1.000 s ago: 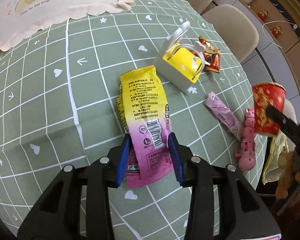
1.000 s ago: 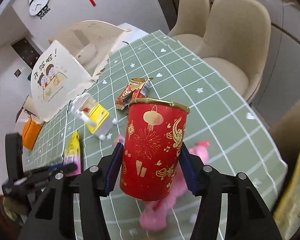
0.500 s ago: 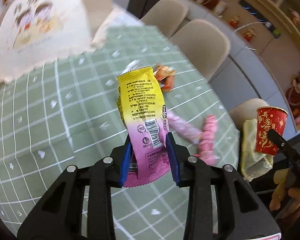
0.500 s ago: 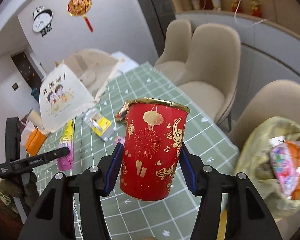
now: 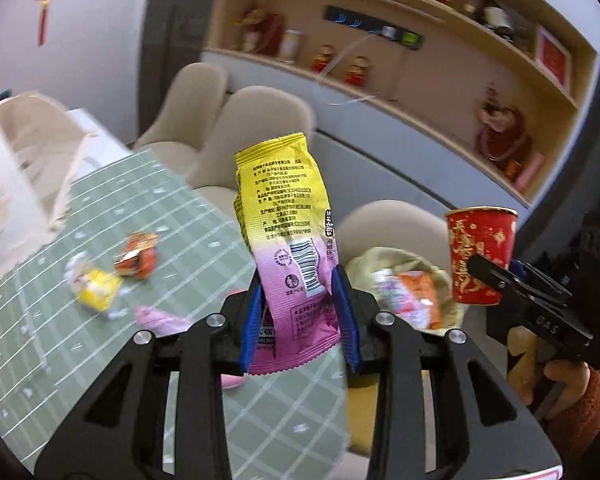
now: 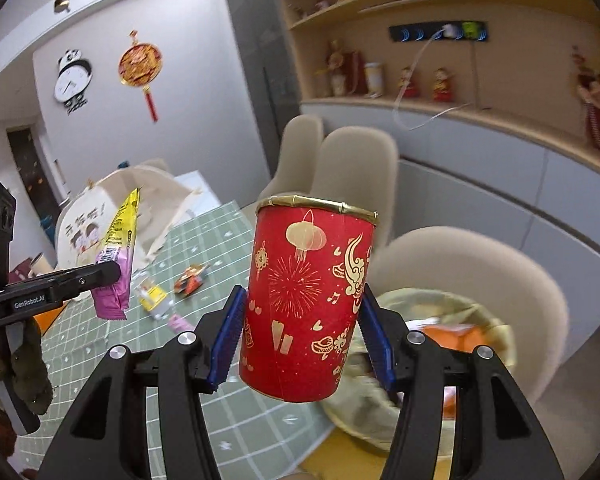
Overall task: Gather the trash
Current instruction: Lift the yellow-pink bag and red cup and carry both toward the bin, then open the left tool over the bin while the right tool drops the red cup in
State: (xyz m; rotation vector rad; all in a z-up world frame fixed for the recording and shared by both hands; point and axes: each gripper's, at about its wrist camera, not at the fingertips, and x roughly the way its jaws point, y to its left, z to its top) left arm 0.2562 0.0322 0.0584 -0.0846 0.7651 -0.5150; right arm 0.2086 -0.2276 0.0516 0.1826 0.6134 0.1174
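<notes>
Snack wrapper point(image 5: 290, 240) pinched upright between the left fingers point(image 5: 345, 316).

- "GenRobot.AI" stands in pale letters on the black handheld left gripper point(image 6: 100, 276).
- "DAS" stands on the black handheld right gripper point(image 5: 496, 276).
- The yellow-and-pink foil snack wrapper point(image 5: 288, 240) carries a barcode and small Chinese print, too fine to read.
</notes>
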